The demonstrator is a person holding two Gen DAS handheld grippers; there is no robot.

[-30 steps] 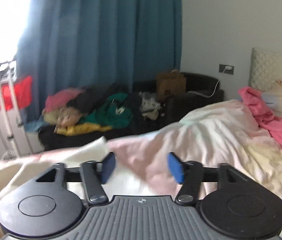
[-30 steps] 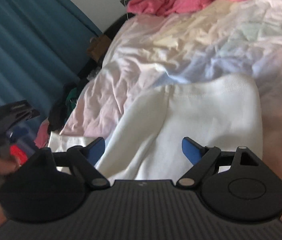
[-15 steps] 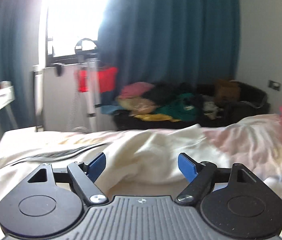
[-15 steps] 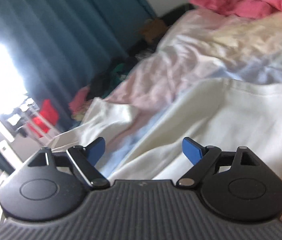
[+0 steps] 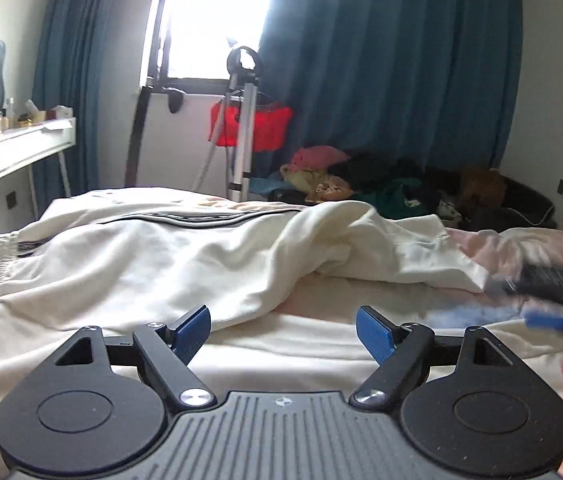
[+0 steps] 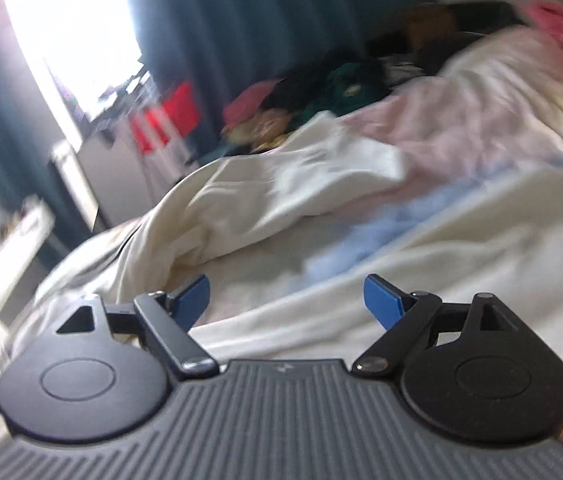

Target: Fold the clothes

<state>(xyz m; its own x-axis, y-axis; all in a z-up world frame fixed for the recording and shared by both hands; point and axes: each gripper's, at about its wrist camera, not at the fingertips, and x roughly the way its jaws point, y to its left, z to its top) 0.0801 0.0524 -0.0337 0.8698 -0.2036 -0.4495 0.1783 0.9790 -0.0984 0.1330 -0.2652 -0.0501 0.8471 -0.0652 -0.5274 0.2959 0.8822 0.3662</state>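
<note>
- My left gripper [image 5: 283, 330] is wide open and holds nothing. Its blue fingertips [image 5: 191, 328] hang just over the bed [image 5: 321, 308].
- My right gripper [image 6: 285, 300] is wide open too, with nothing in it, low over the cloth.
- The cream clothes [image 5: 141, 264] lie spread on the bed in front of both grippers. A loose fold of them reaches close to my left gripper's fingertips.
- The left view is sharp. It shows dark stripes [image 5: 161, 220] on the cloth, a gathered band [image 5: 3, 256] at its left end, a white desk [image 5: 13, 148] and a metal stand [image 5: 243, 128] with a red thing [image 5: 269, 128] on it. My right gripper shows as a dark blur at the right edge there.
- The right view is blurry and tilted. It shows more pink and blue bedding [image 6: 461, 136].
- In the left view the clothes run long from left to right, with the band end at the left and a floppy end [image 5: 441, 256] at the right.
</note>
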